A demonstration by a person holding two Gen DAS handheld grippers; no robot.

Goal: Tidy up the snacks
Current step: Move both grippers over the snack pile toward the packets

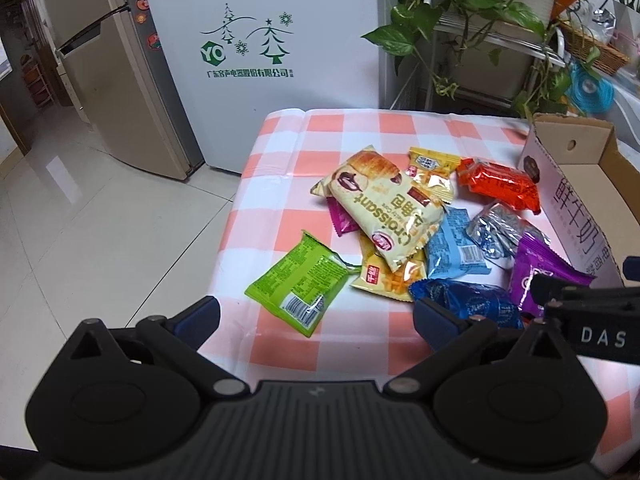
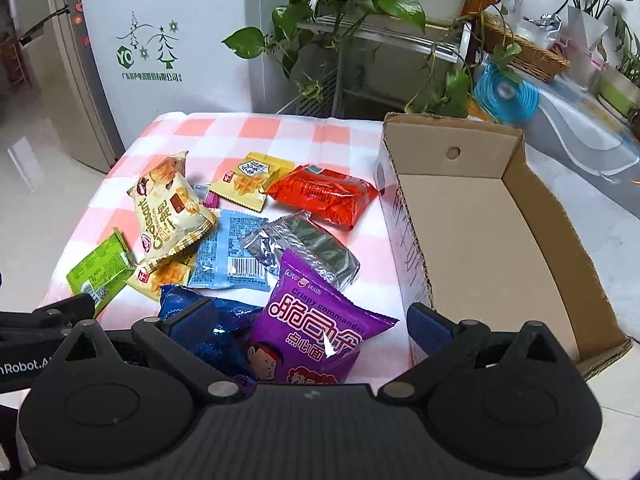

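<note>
Both my tools gape wide, holding nothing: the left tool (image 1: 316, 314) over the checked vinyl tabletop (image 1: 280, 136), the right tool (image 2: 308, 320) above a glossy purple snack bag (image 2: 316, 320). Crinkly foil packets heap around the croissant pack (image 1: 384, 212). Only my right view shows the corrugated cardboard box (image 2: 520, 184) bare inside; my left cuts it off.

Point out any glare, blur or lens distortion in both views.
Left wrist: glare patch on the floor tiles, fridge edges bowed by the fisheye. Right wrist: specular glints on the purple packet, blue fan smeared, cardboard box walls curved.
</note>
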